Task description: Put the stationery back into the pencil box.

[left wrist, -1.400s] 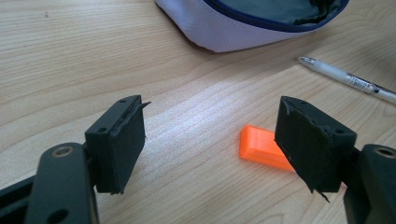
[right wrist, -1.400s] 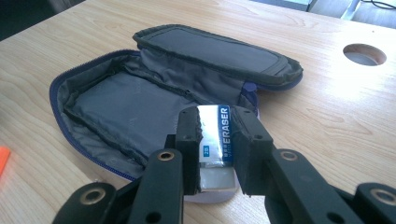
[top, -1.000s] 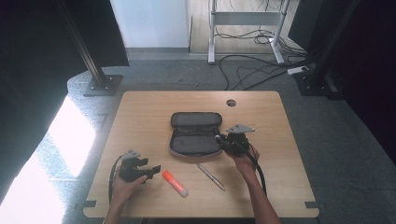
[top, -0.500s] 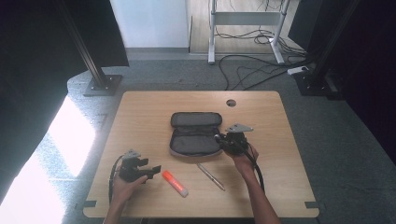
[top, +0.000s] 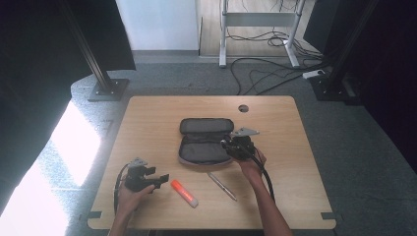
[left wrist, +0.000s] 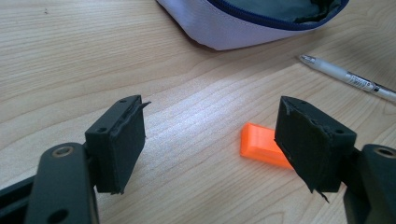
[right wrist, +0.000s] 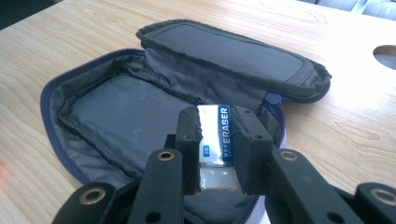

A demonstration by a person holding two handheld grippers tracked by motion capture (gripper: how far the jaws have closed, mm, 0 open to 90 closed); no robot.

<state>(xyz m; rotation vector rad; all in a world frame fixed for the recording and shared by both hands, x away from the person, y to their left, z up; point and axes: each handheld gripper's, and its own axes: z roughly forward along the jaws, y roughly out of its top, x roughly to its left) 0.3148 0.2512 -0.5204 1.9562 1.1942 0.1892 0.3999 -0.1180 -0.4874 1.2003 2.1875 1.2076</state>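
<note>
— Eraser (right wrist: 215, 140)?
— Pinched between the 2 jaws of the right gripper (right wrist: 215, 135), upright, printed sleeve facing the camera, bare white end lowest. Held over the near right part of the open pencil case (right wrist: 140, 116), just above its grey lining.

— And the case itself?
— Unzipped and lying flat near the middle of the worktop (top: 147, 128), lid half folded back toward the far edge, blue zip running round the rim. Seen from above as a dark pouch (top: 204, 142) with the right gripper (top: 230, 145) at its right end, grey plate on top, cable trailing back along the forearm.

— Left gripper?
— Resting near the front left corner (top: 162, 178), held in the left hand (top: 129, 192). Jaws spread wide with nothing between the pads (left wrist: 128, 140), only bare wood.

— Anything near it?
— Orange highlighter (left wrist: 264, 150) just past the right-hand jaw, partly hidden behind it; from above, lying slantwise (top: 184, 192) close to the front edge, just beside the jaw tips. Pen (left wrist: 348, 78) farther on, also slantwise (top: 221, 186), between the highlighter and the right forearm, well short of the case. Round cable hole (top: 243, 108) near the far edge, right of centre.
</note>
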